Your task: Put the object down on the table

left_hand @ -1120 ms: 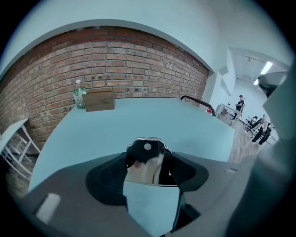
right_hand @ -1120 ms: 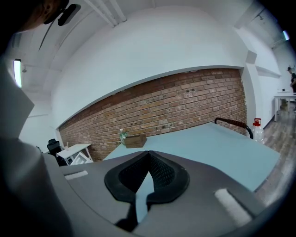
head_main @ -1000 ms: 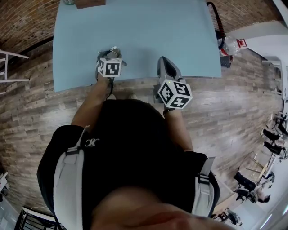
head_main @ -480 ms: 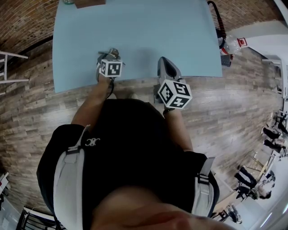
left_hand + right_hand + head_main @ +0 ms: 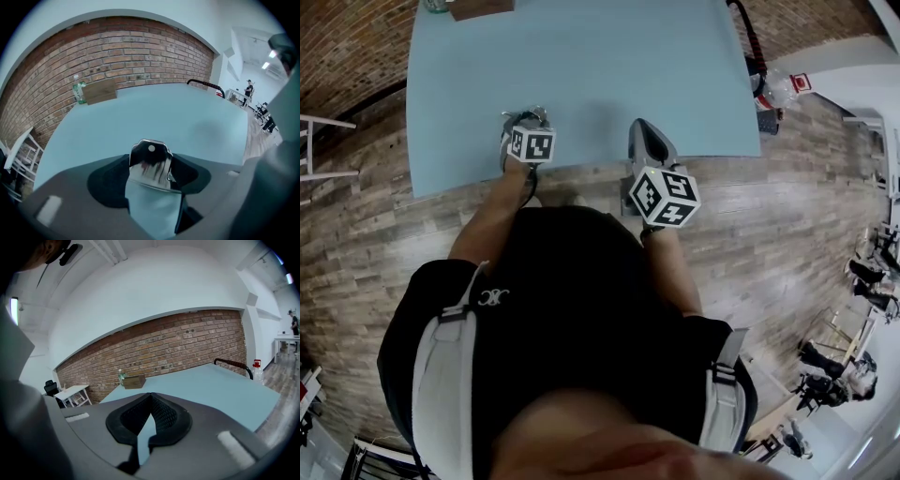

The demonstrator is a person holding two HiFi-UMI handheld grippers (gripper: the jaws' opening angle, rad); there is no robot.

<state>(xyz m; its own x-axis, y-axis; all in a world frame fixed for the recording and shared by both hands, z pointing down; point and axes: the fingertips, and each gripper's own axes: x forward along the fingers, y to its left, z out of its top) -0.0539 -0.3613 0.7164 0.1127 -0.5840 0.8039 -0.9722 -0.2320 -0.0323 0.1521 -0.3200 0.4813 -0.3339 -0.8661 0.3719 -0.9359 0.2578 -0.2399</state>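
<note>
Left gripper view: left gripper (image 5: 151, 180) clenched on shiny silver metal clip with small round hole (image 5: 149, 161), over near edge of pale blue table (image 5: 187, 122). Right gripper (image 5: 149, 411) closed, nothing between jaws.

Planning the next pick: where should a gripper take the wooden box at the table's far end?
Probably from above, across front and back faces, toward its right end: the wooden box is wide, and a bottle stands by its left end.
</note>
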